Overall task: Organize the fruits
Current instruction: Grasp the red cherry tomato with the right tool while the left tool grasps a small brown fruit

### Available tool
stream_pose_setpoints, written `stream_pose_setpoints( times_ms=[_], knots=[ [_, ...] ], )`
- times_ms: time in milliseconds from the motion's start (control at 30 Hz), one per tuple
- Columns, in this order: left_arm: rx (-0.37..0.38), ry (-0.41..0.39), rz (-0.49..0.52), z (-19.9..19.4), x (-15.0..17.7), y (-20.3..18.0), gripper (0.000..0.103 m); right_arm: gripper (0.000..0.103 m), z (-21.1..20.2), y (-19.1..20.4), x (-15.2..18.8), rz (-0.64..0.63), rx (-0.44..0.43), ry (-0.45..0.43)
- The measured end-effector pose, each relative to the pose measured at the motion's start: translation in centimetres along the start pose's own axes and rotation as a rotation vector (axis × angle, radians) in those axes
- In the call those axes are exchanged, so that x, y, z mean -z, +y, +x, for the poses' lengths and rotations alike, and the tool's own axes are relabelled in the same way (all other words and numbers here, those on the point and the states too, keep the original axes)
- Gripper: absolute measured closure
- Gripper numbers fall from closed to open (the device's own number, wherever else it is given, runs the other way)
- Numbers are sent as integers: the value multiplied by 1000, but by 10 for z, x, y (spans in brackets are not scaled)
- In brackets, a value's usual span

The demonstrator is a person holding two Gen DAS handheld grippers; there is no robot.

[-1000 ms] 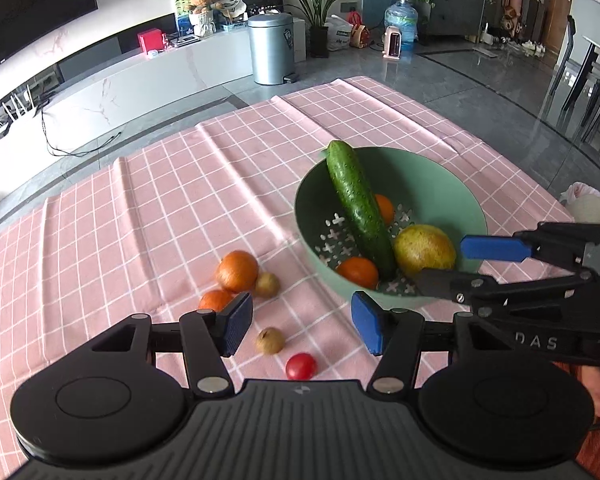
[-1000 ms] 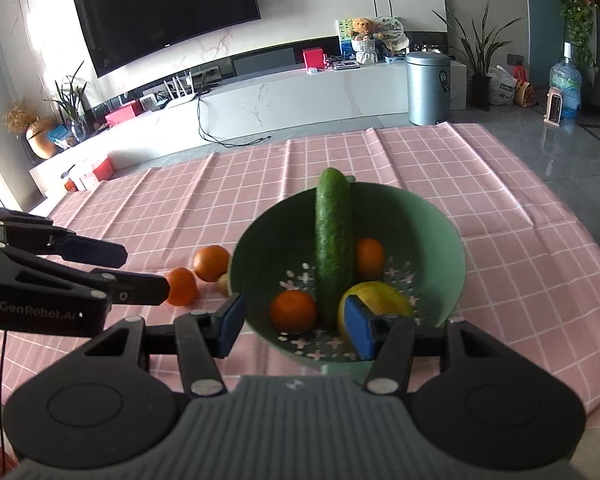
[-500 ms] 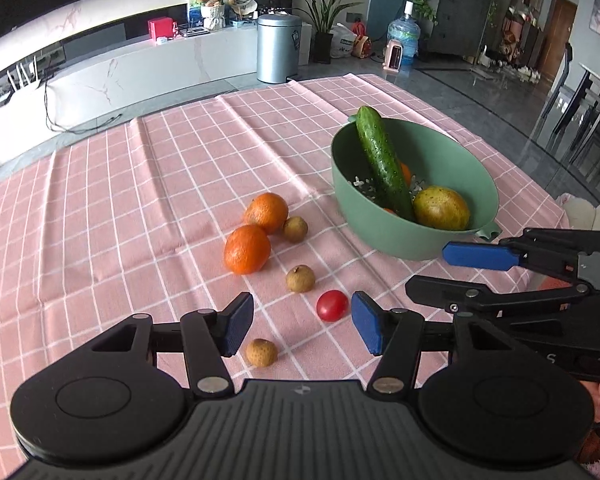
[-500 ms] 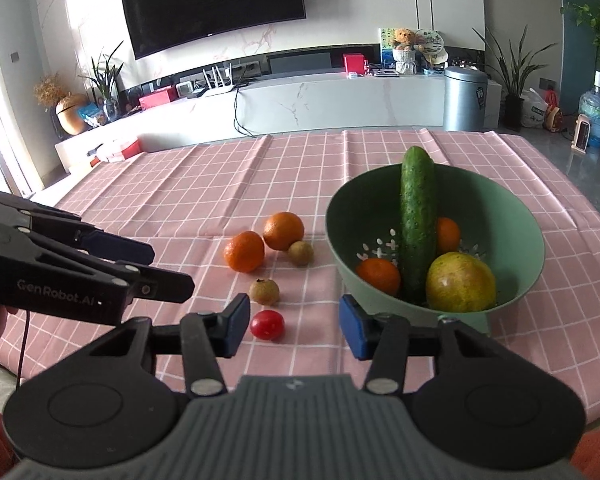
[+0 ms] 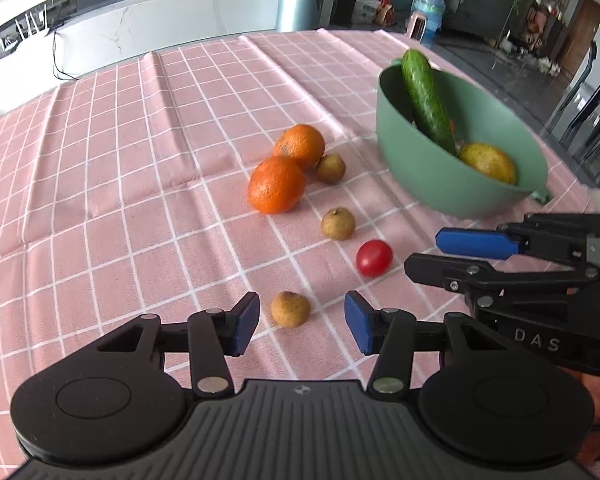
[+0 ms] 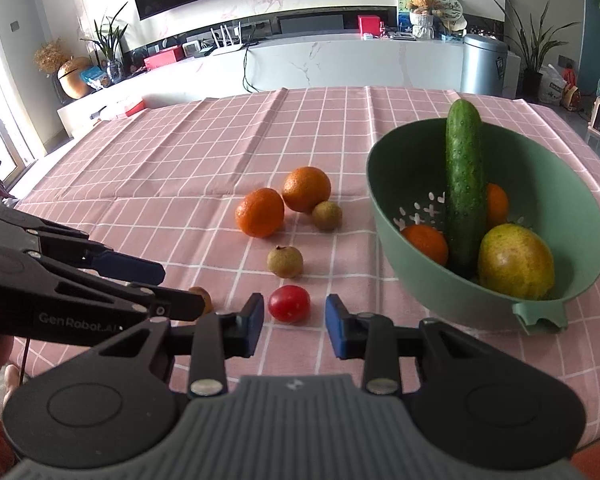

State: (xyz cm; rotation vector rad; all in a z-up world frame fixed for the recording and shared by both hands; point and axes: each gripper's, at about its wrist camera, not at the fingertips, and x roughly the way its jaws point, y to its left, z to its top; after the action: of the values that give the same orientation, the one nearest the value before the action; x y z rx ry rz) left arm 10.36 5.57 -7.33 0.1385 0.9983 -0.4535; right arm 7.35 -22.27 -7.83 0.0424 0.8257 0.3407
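My left gripper (image 5: 300, 326) is low over the pink checked cloth. A small brown longan (image 5: 290, 309) lies between its closing jaws, with gaps on both sides. My right gripper (image 6: 296, 324) is closing around a red cherry tomato (image 6: 289, 303), and its pads are still clear of it. Two oranges (image 5: 277, 184) and two more longans (image 5: 338, 223) lie loose just beyond. On the right, a green colander bowl (image 6: 388, 168) holds a cucumber (image 6: 464, 184), small oranges and a yellow-green fruit (image 6: 516, 260).
The two grippers sit side by side and close together, the right gripper (image 5: 424, 252) just right of the left one. The table's front edge is right below them. Behind the table are a white counter and a metal bin (image 6: 482, 64).
Both grippers have dropped and drawn back from the bowl to the loose fruit. Their jaws have narrowed, the left around the nearest longan and the right around the tomato.
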Motion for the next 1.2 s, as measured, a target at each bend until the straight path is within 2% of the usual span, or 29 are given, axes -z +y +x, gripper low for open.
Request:
stream_pose_setpoints(
  times_ms=[200,367,567,1033,1200],
  knots=[
    [-15,32,14,12,4,2,45,73,18,0,-4,27,-24,44],
    [-13,45,18,18,3,-2,61,73,29,0,-6,49,-26,72],
    [-10,50,12,23,2,-2,72,73,40,-3,-7,82,-23,94],
    [-6,37,-11,24,1,-1,77,77,49,-3,-8,104,-20,109],
    [11,14,-36,16,-1,-1,77,77,37,-2,-10,105,-25,72]
  ],
)
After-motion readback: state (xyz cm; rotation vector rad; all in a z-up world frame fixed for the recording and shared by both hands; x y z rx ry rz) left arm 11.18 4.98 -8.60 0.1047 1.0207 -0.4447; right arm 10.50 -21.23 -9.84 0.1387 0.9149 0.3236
